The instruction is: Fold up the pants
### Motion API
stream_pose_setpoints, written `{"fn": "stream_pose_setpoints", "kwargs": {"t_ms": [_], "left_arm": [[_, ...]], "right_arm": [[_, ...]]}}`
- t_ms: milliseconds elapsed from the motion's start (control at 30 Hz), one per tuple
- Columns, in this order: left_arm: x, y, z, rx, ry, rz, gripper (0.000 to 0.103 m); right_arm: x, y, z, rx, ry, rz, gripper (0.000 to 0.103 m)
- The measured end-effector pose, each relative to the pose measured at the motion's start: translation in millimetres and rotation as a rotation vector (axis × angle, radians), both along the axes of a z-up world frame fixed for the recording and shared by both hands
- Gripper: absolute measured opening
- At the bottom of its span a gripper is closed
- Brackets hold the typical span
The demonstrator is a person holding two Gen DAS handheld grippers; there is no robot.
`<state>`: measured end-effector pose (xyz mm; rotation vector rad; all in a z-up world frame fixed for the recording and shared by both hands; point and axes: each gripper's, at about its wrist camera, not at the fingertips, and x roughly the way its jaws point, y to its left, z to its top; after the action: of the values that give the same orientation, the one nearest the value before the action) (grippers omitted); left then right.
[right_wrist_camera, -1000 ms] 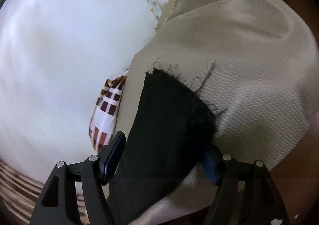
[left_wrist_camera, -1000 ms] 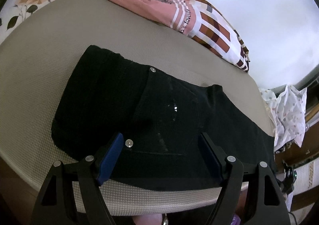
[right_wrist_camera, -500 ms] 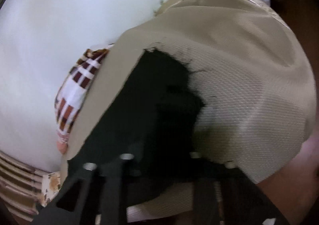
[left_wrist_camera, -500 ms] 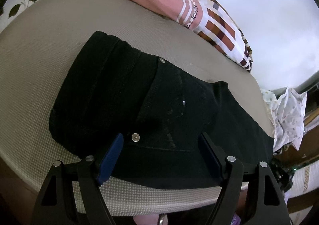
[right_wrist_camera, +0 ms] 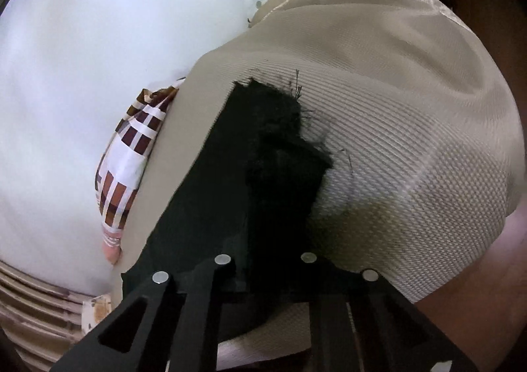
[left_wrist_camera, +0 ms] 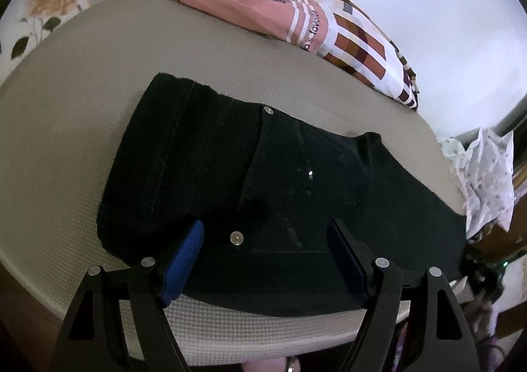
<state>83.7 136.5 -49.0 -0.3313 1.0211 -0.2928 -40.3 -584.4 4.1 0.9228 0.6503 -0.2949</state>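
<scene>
The pants (left_wrist_camera: pixel 280 181) are black, of a denim-like cloth, and lie flat on a beige textured surface. In the left wrist view they fill the centre and lower right of the frame, waist end toward the left, legs running off to the lower right. Two metal rivets show at a pocket: one at upper centre, one at lower centre. In the right wrist view the pants (right_wrist_camera: pixel 230 181) run from lower left to centre, ending in a frayed hem with loose threads.
</scene>
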Motion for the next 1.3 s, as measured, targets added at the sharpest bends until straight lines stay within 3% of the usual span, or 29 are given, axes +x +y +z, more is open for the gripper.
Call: {"fn": "stream_pose_setpoints", "kwargs": {"t_ms": [300, 500, 933, 1300], "left_arm": [[-2.4, -11.2, 6.3, 0.160, -0.051, -0.022, 0.077], [-3.9, -8.7, 8.7, 0.202, -0.062, -0.002, 0.077], [-4.0, -12.9, 9.6, 0.284, -0.076, 0.001, 0.079], [-4.0, -17.1, 8.0, 0.318, -0.074, -0.010, 0.081]], "right_arm": [[41.1, 65.2, 36.3, -0.058, -0.067, 0.120, 0.010], [85.2, 120.0, 45.7, -0.066, -0.077, 0.256, 0.011], [146.0, 236.4, 19.8, -0.023, -0.032, 0.492, 0.011], [163.1, 290.0, -0.4, -0.009, 0.015, 0.599, 0.011]]}}
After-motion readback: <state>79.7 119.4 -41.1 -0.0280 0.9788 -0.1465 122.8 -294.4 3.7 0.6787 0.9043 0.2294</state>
